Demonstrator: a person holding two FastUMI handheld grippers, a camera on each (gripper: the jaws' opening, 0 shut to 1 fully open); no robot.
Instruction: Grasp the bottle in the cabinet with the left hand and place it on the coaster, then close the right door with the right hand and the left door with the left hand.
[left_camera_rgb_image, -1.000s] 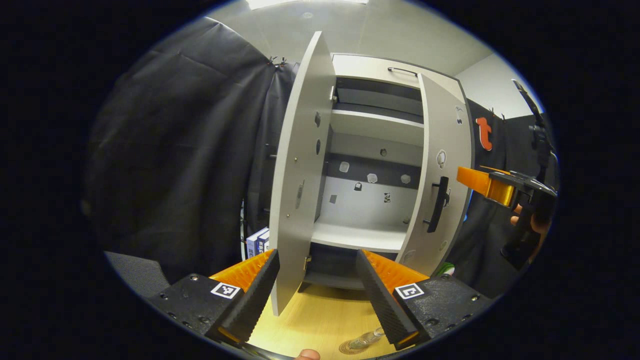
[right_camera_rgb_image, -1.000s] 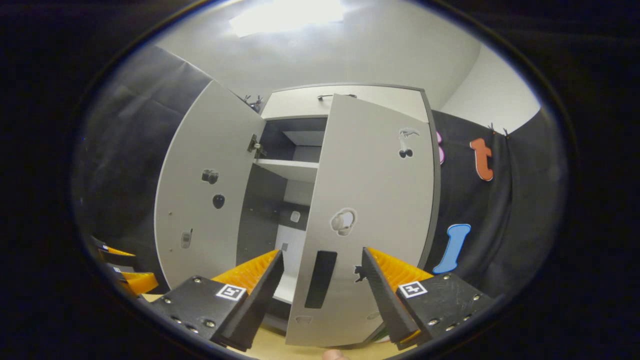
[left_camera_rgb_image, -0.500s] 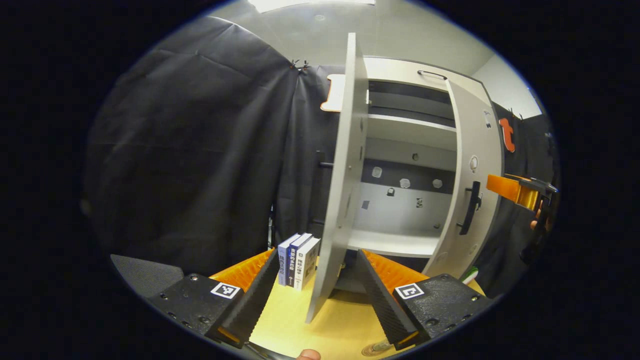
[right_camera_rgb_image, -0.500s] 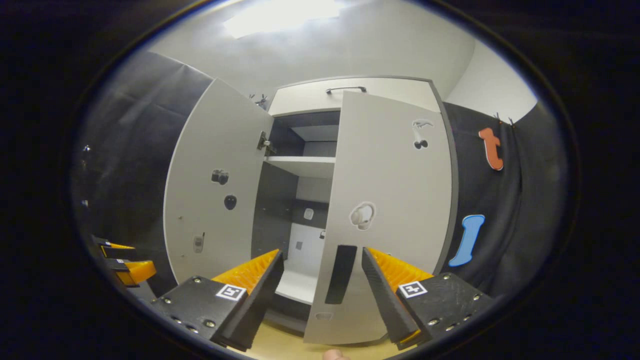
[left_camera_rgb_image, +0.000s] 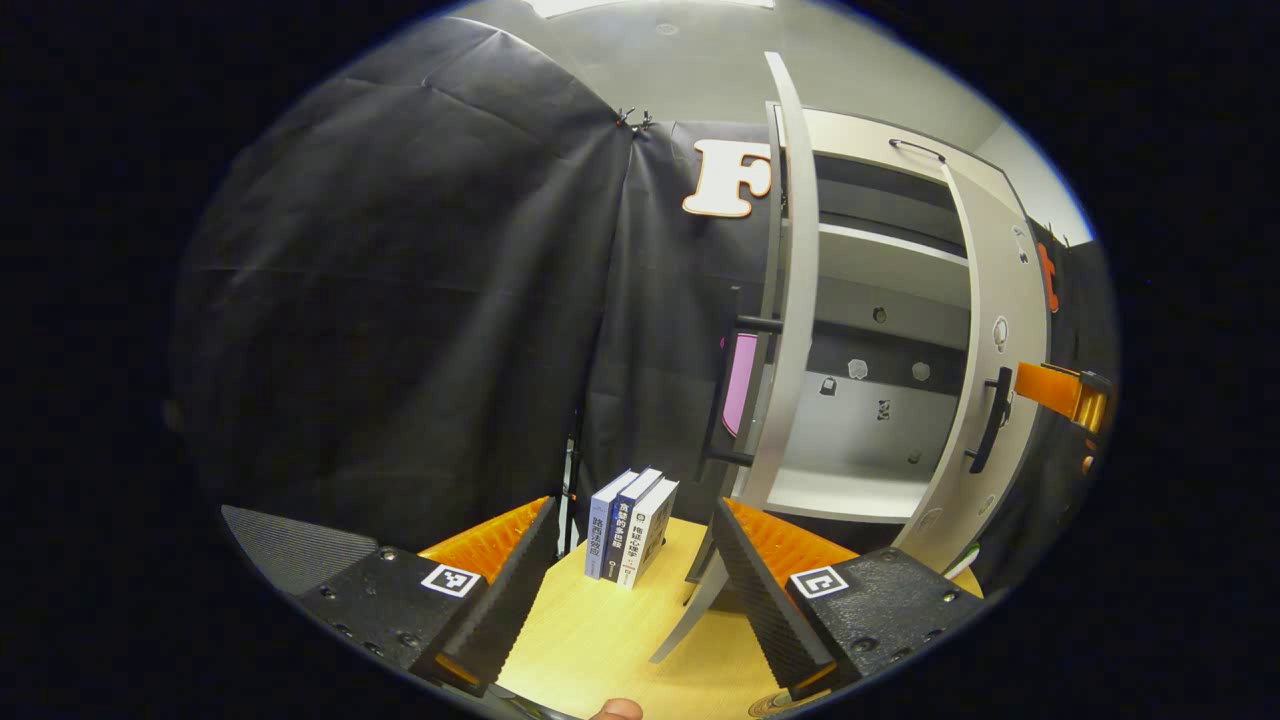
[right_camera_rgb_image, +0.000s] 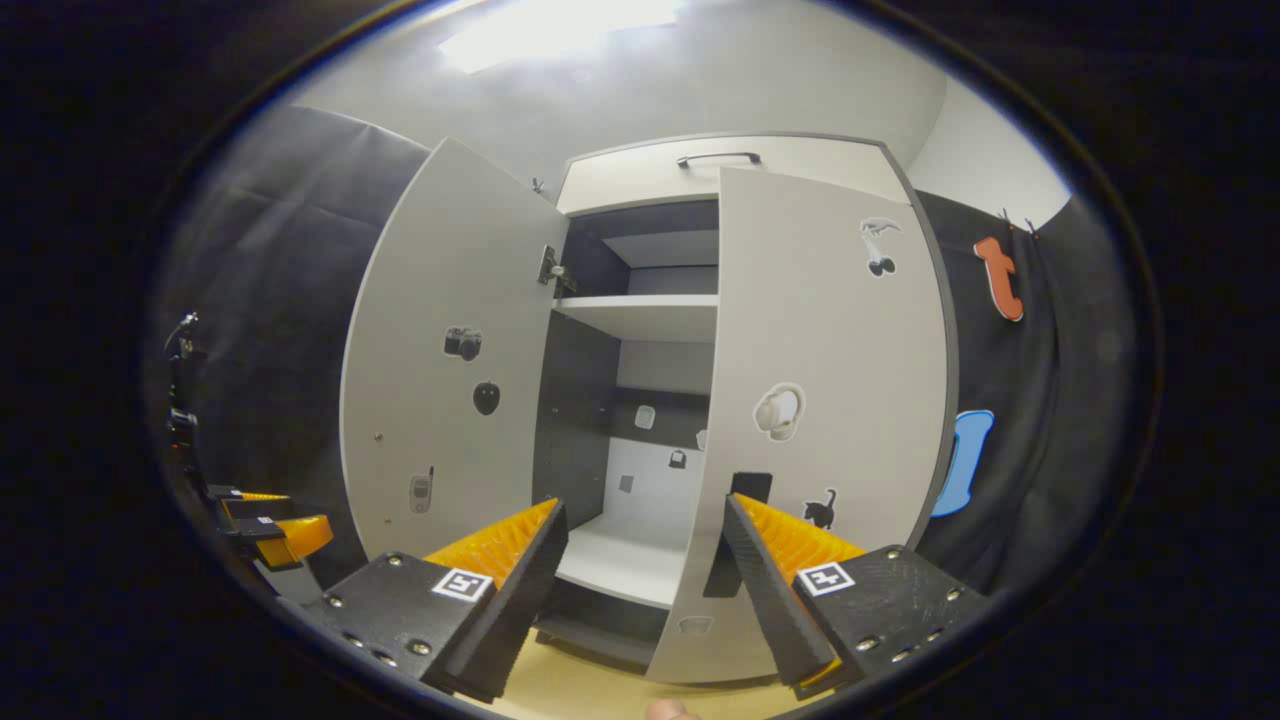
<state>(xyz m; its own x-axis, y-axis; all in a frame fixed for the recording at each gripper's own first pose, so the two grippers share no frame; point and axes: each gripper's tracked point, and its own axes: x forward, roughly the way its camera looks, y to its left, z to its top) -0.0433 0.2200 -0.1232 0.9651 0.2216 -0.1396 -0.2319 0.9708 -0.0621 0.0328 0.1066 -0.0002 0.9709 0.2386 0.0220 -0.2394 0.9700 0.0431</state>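
While both doors hang ajar, my right gripper (right_camera_rgb_image: 645, 590) spreads wide before the right door (right_camera_rgb_image: 820, 400); left gripper (left_camera_rgb_image: 635, 590) wide too.

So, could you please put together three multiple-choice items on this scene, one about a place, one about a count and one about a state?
1. Where do the books stand?
A. On the wooden table beside the cabinet
B. On the cabinet's top shelf
C. On the floor

2. How many books stand there?
A. One
B. Three
C. Five

3. What state is the right door in?
A. Fully shut
B. Partly open
C. Taken off its hinges

Answers:
1. A, as they stand upright on the table left of the left door.
2. B, as three spines show side by side.
3. B, as a gap to the shelves shows between the two doors, with the right gripper open in front.
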